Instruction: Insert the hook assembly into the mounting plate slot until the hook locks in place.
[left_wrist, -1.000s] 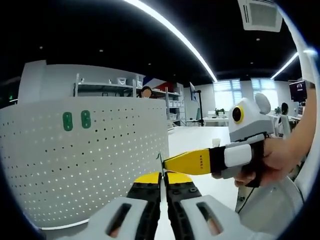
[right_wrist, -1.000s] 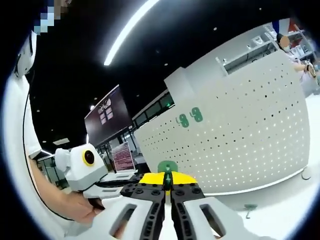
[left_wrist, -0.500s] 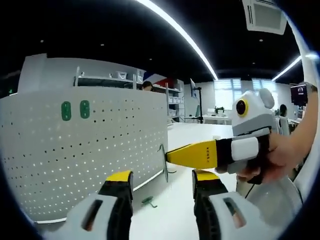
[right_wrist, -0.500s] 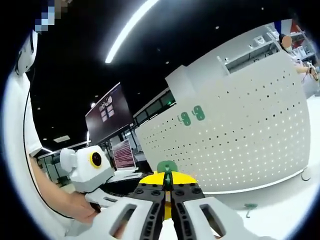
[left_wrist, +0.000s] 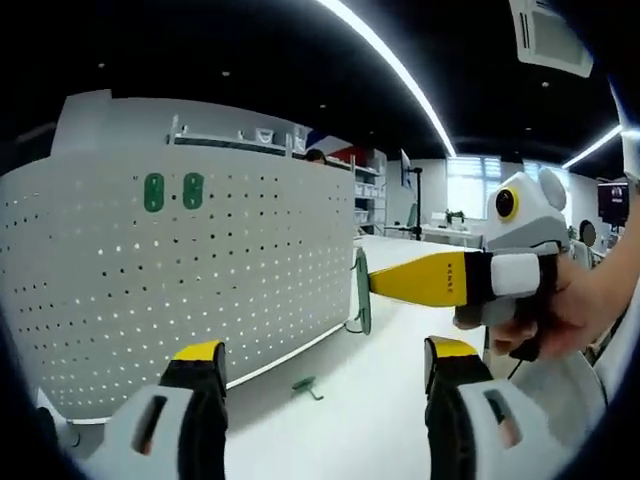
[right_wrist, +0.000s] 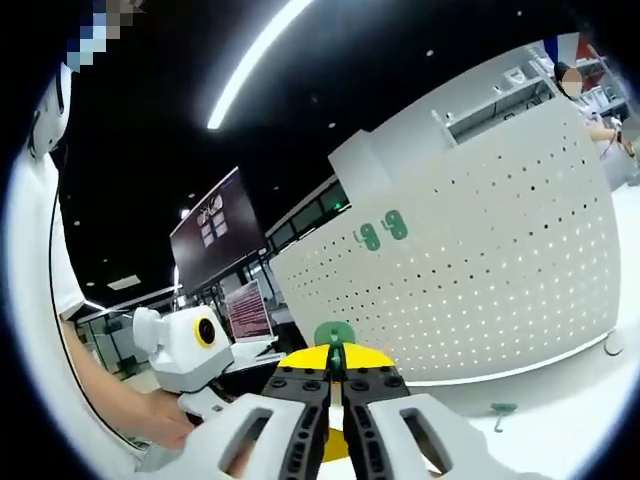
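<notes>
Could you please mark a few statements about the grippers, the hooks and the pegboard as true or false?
1. The right gripper is shut on a green hook. True.
2. The left gripper is shut. False: its jaws stand wide apart with nothing between them.
3. Two green hooks hang on the white pegboard. True.
4. The table has no loose hook. False: a small green hook lies there by the pegboard's base.
</notes>
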